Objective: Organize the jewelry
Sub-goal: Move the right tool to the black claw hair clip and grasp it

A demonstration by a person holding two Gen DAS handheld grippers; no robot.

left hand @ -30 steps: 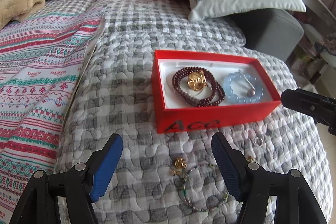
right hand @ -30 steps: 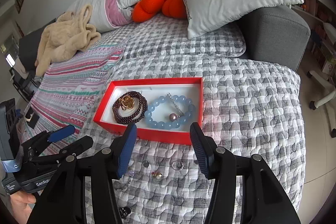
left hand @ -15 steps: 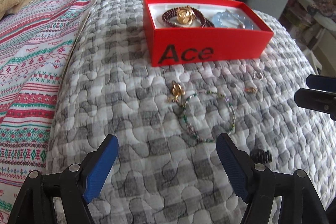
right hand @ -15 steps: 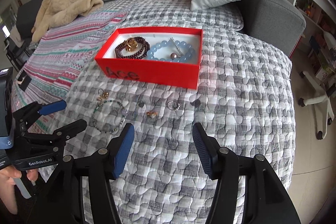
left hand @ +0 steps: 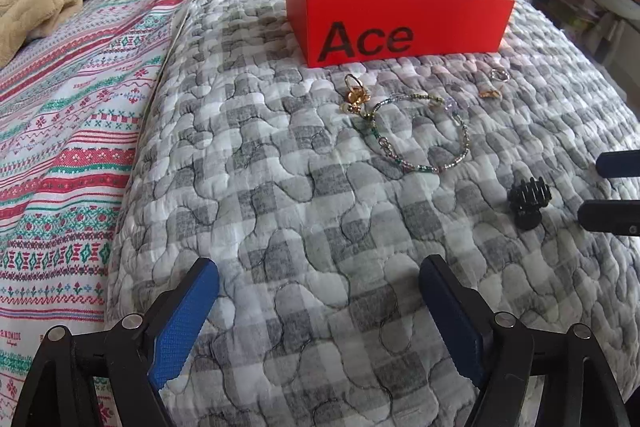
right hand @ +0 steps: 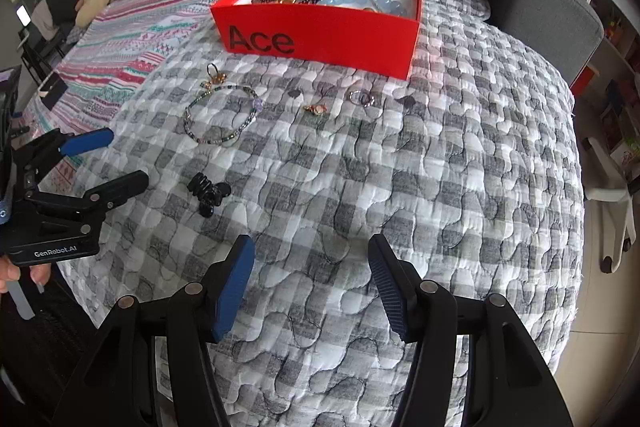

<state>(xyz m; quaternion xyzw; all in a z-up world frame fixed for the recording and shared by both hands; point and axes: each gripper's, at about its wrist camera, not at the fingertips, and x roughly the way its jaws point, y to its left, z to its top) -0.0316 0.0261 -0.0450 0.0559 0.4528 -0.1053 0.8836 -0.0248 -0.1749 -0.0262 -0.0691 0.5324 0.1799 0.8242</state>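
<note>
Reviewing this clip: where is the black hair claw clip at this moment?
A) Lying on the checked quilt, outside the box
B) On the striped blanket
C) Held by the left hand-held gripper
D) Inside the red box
A: the black hair claw clip lies on the checked quilt, well in front of the red box, and both the left hand-held gripper and the right hand-held gripper are open and hold nothing.
</note>
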